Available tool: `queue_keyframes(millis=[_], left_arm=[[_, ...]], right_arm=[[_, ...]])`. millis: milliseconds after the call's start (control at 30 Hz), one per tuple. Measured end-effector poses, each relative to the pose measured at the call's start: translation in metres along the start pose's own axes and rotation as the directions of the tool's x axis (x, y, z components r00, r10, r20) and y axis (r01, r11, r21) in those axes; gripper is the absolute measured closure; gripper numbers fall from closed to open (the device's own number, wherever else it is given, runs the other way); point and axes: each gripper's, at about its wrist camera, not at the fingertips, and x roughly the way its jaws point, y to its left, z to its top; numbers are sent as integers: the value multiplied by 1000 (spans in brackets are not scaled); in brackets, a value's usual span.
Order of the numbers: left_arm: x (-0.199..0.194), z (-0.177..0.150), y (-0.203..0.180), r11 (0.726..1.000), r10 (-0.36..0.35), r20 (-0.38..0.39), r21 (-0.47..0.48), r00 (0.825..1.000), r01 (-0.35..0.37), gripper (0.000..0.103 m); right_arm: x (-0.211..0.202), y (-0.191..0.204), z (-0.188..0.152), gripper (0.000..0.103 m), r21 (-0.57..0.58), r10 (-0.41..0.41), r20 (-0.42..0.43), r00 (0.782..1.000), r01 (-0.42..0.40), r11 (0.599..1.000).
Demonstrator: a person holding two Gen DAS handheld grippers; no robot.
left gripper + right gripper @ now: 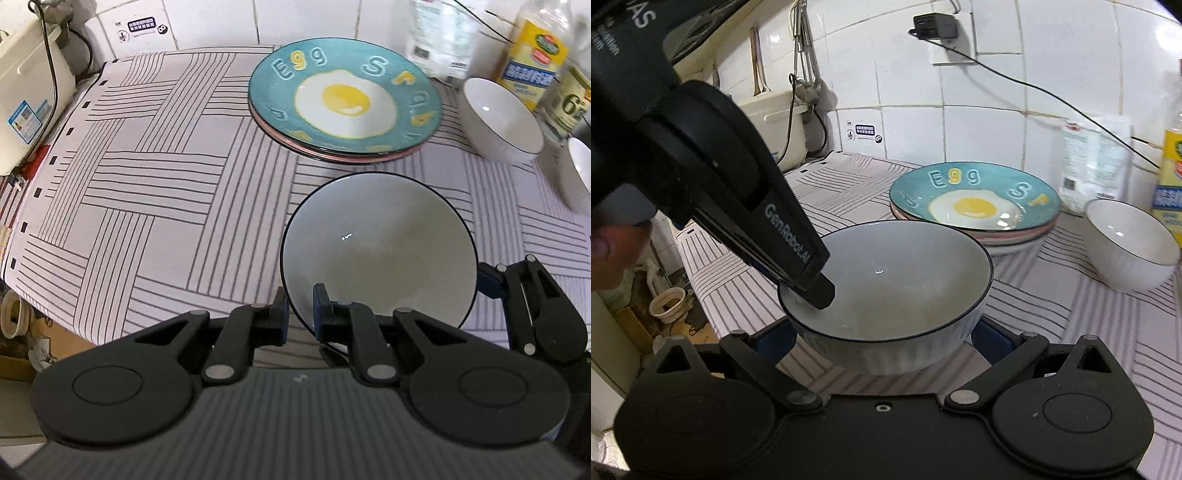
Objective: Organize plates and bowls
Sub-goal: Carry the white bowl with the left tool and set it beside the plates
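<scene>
A grey bowl [380,251] [905,280] with a dark rim is held low over the striped cloth [147,184]. My left gripper [301,306] [816,291] is shut on its near-left rim, one finger inside and one outside. My right gripper [882,339] spans the bowl's body, its blue pads against both sides; one of its fingers [487,282] shows at the bowl's right in the left wrist view. Behind stands a stack of plates topped by a teal fried-egg plate [343,99] [975,199]. A white bowl [498,114] [1130,243] sits to the right of the stack.
A second white bowl [580,173] is cut off at the right edge. An oil bottle [532,51] and a white bag [439,40] stand by the tiled wall. A white appliance [26,92] with a cord sits at the back left. The cloth's left edge drops to the floor.
</scene>
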Motion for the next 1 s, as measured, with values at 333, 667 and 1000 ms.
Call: queue_keyframes(millis=[333,667,1000], left_arm=[[13,2,9,1000,-18,-19,-14,1000,18,90],[16,-6,8,996,-35,-70,-85,997,29,89],[-28,-1,-4,996,1,-2,-92,1000,-1,73]], right_arm=[[15,6,3,0,17,-6,-37,999,7,1000],[2,4,5,0,92,-5,-152,988,19,996],[-70,-39,10,11,269,12,-11,1000,-8,963]])
